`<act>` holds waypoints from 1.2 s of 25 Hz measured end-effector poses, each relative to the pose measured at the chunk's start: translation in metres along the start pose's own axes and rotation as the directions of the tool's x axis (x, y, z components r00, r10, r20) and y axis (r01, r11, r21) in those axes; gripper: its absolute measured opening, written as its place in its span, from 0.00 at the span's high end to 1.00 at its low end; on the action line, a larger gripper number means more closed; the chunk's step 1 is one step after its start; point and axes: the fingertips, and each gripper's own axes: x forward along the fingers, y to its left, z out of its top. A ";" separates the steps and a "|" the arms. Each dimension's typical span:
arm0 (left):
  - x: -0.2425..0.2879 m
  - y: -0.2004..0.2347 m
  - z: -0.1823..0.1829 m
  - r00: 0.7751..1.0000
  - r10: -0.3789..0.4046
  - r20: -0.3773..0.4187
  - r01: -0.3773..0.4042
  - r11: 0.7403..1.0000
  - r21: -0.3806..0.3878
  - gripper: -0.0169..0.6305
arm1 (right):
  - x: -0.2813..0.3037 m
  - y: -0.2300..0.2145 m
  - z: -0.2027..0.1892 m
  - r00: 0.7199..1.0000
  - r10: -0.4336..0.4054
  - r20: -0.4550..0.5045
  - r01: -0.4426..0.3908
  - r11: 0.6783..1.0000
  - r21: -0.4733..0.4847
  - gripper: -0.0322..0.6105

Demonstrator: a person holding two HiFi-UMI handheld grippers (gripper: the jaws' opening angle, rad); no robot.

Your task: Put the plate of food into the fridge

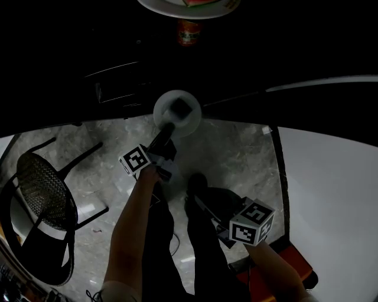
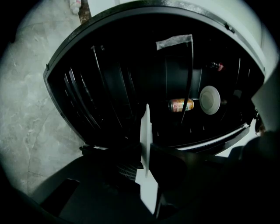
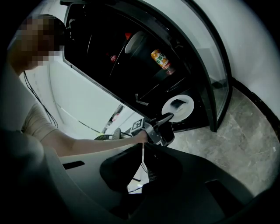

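A small white plate [image 1: 177,112] carries a dark piece of food, and my left gripper [image 1: 168,131] is shut on its near rim. It hangs at the open front of the dark fridge [image 1: 118,65]. From the left gripper view the plate [image 2: 145,131] shows edge-on between the jaws. The right gripper view shows the same plate [image 3: 178,107] and my left gripper [image 3: 162,122] before the fridge's lower part. My right gripper [image 1: 198,184] hangs lower and to the right, shut with nothing in it [image 3: 142,151].
Inside the fridge lie an orange can [image 1: 189,32] and a larger plate of food [image 1: 189,6]; the left gripper view also shows the can [image 2: 180,105] and a white dish [image 2: 210,99]. A black mesh chair [image 1: 41,200] stands left. The white fridge door [image 1: 331,189] is at right.
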 end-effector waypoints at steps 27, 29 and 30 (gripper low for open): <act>0.045 0.052 0.022 0.995 0.000 0.097 0.005 0.999 -0.047 0.93 | 0.000 -0.038 -0.010 0.999 -0.033 0.040 0.033 0.999 0.017 0.91; 0.045 0.056 0.027 0.993 0.002 0.114 0.003 0.999 -0.046 0.93 | 0.002 -0.040 -0.009 0.998 -0.036 0.044 0.035 0.999 0.015 0.90; 0.044 0.058 0.029 0.992 0.002 0.123 0.004 0.999 -0.046 0.93 | 0.002 -0.040 -0.009 0.998 -0.034 0.046 0.033 0.999 0.019 0.91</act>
